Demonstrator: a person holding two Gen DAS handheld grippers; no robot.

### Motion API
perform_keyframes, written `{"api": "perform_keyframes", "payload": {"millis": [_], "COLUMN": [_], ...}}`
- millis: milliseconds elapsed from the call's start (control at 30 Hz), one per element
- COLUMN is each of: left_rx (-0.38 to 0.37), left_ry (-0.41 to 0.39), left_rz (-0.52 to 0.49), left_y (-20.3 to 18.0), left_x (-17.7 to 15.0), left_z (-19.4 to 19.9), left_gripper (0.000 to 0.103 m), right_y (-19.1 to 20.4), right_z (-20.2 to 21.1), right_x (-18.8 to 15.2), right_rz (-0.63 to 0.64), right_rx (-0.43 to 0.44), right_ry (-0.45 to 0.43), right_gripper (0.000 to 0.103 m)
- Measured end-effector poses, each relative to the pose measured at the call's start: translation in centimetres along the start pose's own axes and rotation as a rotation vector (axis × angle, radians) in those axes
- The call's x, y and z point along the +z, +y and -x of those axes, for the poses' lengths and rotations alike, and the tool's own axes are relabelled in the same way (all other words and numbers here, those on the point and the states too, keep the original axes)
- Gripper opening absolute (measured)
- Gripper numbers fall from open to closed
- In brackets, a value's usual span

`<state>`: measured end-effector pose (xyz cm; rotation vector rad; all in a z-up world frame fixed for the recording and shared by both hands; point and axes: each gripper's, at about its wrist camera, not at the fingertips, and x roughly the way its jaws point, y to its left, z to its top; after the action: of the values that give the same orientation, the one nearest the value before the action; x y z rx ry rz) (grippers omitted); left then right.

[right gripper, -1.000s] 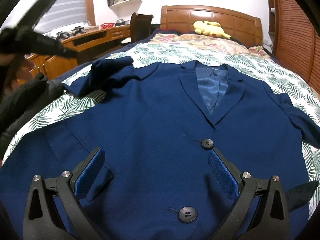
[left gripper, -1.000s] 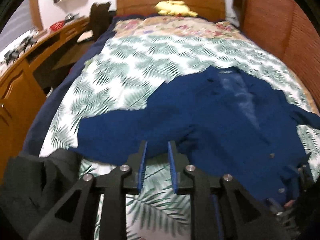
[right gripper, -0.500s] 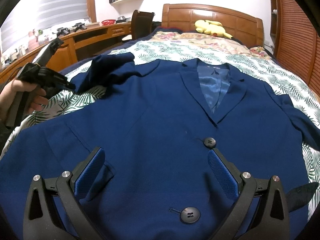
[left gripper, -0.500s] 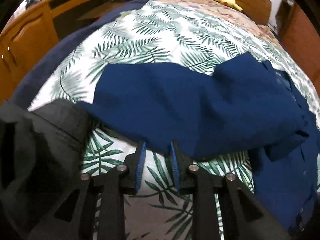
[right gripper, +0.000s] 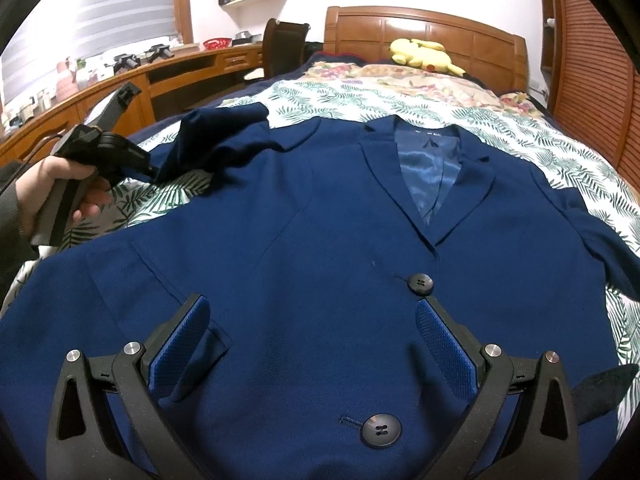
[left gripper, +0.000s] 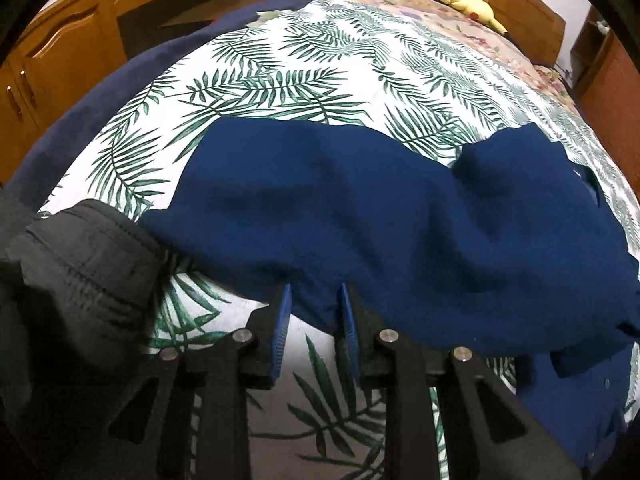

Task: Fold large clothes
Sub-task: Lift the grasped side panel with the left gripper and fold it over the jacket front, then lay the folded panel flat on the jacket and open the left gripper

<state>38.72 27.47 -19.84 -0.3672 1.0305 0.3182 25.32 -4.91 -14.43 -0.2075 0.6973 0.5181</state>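
A navy blazer (right gripper: 320, 248) is laid face up on a bed covered by a palm-leaf bedspread (left gripper: 304, 80), its collar turned towards the wooden headboard (right gripper: 424, 32) and its two dark front buttons (right gripper: 420, 283) fastened. The blazer's left-side sleeve (left gripper: 360, 216) is seen bunched and lying across the bedspread in the left wrist view. The left gripper (left gripper: 314, 312) is brought to the near edge of that sleeve, with its blue pads (left gripper: 283, 320) set narrowly apart and the sleeve hem lying at their tips; whether the cloth is actually pinched cannot be told. In the right wrist view the same gripper (right gripper: 154, 170) is seen held in a bare hand (right gripper: 52, 192), its tip met by the sleeve end. The right gripper (right gripper: 314, 340) is held over the lower front of the blazer with its jaws spread wide and nothing between them. A black garment (left gripper: 68, 280) is heaped at the near left edge of the bed, and a yellow plush toy (right gripper: 424, 54) is placed by the headboard
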Motion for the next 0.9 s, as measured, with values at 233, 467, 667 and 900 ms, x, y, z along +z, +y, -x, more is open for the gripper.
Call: {"api": "perform_keyframes", "payload": {"millis": [233, 467, 667, 900], "left_rx": [-0.017, -0.034, -0.132, -0.207], "left_ry": [-0.023, -0.148, -0.233, -0.294], "left_rz": [-0.031, -0.105, -0.212, -0.345], "left_y": [-0.1, -3.2, -8.9, -15.8], "left_x": [-0.1, 0.1, -0.6, -3.0], "left_z": [-0.1, 5.4, 12.6, 18.8], "left_gripper": [0.003, 0.000, 0.000, 0.000], "right_y": [0.1, 0.2, -0.1, -3.1], "right_z": [0.0, 0.5, 3.2, 7.8], "right_x": [0.0, 0.0, 0.4, -0.5], "right_rz": [0.001, 0.006, -0.007, -0.053], "right_rx": [0.001, 0.004, 0.046, 0.005], "right_ry": [0.002, -0.014, -0.054, -0.106], "right_gripper": [0.103, 0.103, 0.103, 0.103]}}
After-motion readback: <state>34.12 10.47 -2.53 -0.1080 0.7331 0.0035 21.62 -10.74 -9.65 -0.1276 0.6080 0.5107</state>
